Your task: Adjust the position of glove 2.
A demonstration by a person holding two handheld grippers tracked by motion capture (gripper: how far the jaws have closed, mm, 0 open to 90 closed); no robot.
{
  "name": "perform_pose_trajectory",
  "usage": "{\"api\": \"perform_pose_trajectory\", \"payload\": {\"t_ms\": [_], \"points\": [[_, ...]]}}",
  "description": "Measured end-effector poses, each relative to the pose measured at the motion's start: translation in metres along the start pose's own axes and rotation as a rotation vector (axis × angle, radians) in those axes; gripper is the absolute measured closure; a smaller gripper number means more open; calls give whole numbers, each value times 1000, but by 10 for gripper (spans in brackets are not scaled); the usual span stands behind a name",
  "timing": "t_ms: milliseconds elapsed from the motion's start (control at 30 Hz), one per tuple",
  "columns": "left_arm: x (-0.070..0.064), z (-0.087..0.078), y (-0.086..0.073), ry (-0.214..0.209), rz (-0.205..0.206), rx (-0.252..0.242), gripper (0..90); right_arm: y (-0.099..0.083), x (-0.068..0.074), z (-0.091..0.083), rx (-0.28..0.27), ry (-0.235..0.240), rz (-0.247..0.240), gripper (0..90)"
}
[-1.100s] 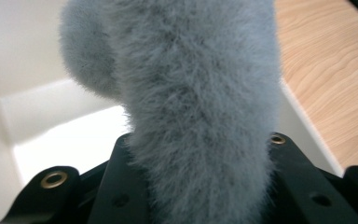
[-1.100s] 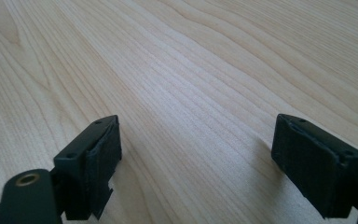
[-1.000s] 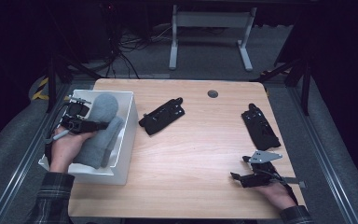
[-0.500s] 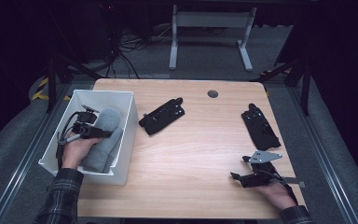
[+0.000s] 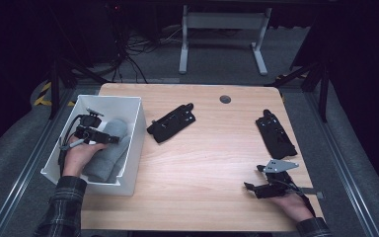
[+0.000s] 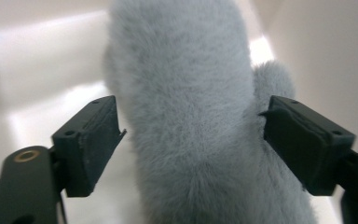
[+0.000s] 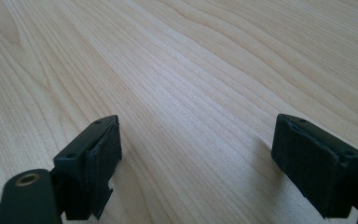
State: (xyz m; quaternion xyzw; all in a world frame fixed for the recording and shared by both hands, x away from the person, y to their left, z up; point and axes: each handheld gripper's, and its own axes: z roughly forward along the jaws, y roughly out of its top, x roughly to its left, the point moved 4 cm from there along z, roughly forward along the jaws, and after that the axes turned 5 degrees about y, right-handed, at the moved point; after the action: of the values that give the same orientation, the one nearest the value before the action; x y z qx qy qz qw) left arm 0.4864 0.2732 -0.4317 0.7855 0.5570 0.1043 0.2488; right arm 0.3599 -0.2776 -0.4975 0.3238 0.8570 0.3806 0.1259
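Grey fluffy toy [image 6: 191, 116] lies inside the white bin [image 5: 133, 143] at the left of the surface [image 5: 207, 163].
The left hand-held gripper [image 5: 109, 139] is down in the bin, its jaws wide apart with the toy between them. The right hand-held gripper [image 5: 250, 187] rests on the wood, jaws wide and holding nothing.

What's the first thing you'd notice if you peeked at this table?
The fluffy grey fabric lying in the white bin at the table's left edge stands out first, with the left gripper over it, its fingers spread wide on either side of the fuzz. Next come two black holders, one mid-table and one at the right, while the right gripper rests open on the bare wood.
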Motion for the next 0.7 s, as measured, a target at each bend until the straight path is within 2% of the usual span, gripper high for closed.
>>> {"api": "perform_pose_trajectory", "payload": {"t_ms": [167, 233, 400, 533, 600, 633, 700], "points": [[-8, -23, 10, -12, 19, -69, 179, 0, 0, 0, 0, 0, 0, 164], [-12, -32, 15, -30, 31, -95, 179, 0, 0, 0, 0, 0, 0, 164], [-30, -53, 27, -61, 73, -157, 180, 0, 0, 0, -1, 0, -1, 164], [-45, -63, 33, -89, 106, -191, 180, 0, 0, 0, 0, 0, 0, 165], [-57, -67, 36, -109, 133, -209, 182, 0, 0, 0, 0, 0, 0, 165], [-57, -67, 36, -109, 133, -209, 182, 0, 0, 0, 0, 0, 0, 164], [-69, -70, 37, -117, 160, -221, 182, 0, 0, 0, 0, 0, 0, 164]]}}
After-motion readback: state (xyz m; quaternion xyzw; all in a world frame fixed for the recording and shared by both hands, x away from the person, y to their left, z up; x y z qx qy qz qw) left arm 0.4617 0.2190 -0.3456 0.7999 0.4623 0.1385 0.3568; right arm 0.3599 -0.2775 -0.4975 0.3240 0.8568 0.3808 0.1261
